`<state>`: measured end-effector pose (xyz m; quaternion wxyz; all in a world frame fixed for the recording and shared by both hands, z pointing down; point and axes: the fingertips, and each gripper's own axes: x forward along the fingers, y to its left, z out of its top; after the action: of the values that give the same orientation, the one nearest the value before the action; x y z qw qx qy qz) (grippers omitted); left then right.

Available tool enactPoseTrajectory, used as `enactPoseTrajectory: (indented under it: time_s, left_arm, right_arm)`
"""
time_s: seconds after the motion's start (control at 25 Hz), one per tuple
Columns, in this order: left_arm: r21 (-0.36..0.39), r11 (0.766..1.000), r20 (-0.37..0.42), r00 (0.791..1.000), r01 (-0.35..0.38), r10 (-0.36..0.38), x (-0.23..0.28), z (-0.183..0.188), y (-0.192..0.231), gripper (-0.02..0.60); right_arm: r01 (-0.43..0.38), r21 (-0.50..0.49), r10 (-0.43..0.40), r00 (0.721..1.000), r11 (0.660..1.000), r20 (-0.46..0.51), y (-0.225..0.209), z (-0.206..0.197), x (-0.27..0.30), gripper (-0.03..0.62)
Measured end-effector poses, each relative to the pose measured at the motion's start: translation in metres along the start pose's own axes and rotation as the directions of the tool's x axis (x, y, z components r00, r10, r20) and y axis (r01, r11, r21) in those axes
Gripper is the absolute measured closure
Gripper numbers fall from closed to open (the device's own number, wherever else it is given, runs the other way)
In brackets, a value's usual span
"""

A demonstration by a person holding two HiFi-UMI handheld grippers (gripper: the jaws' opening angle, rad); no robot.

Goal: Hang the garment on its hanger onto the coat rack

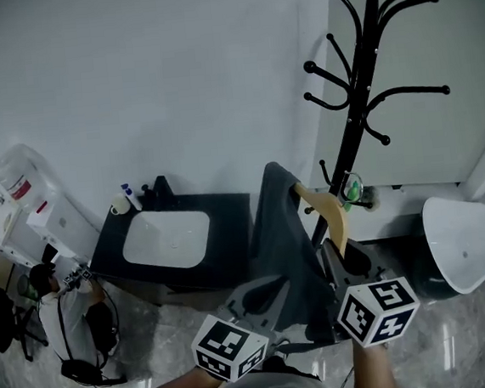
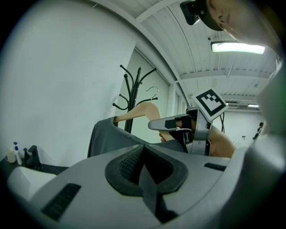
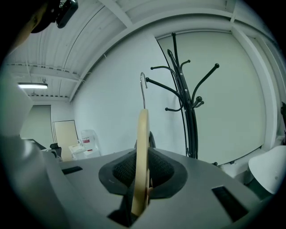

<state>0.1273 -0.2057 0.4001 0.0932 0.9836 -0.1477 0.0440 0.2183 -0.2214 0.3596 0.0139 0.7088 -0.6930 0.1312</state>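
Wooden hanger (image 3: 142, 134) in right gripper (image 3: 141, 172), garment (image 2: 105, 136) in left gripper (image 2: 144, 167).

- Coat rack (image 1: 361, 92) — black throughout.
- Garment (image 1: 286, 244), just left of the rack — plain dark grey.
- Hanger (image 1: 329, 210), before the rack's pole — pale tan wood; its hook (image 3: 143, 87) silver metal.
- Left gripper (image 2: 144, 167) and right gripper (image 3: 142, 174) — grey shells, black textured pads; their marker cubes (image 1: 377, 311) white with black squares.
- Basin (image 1: 166, 237), well left of the rack — white, set in a black counter (image 1: 229, 233).
- Wall (image 1: 172, 85) behind the rack — pale grey-white.
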Motion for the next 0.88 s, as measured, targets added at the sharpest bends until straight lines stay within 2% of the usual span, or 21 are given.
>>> enactPoseTrajectory:
  time_s: [0.36,0.88]
  left_arm:
    - [-0.007,1.0,-0.013,1.0,-0.017,0.017,0.071,0.024,0.051,0.575]
    - [-0.007,0.996,0.0,0.996,0.088,-0.088,0.126,0.047,0.111,0.575]
  right_arm:
    - [0.008,-0.021,-0.008,1.0,1.0,-0.004,-0.052,0.042,0.089,0.533]
    - [0.182,-0.014,-0.182,0.983,0.983,-0.028,-0.117,0.064,0.177,0.533]
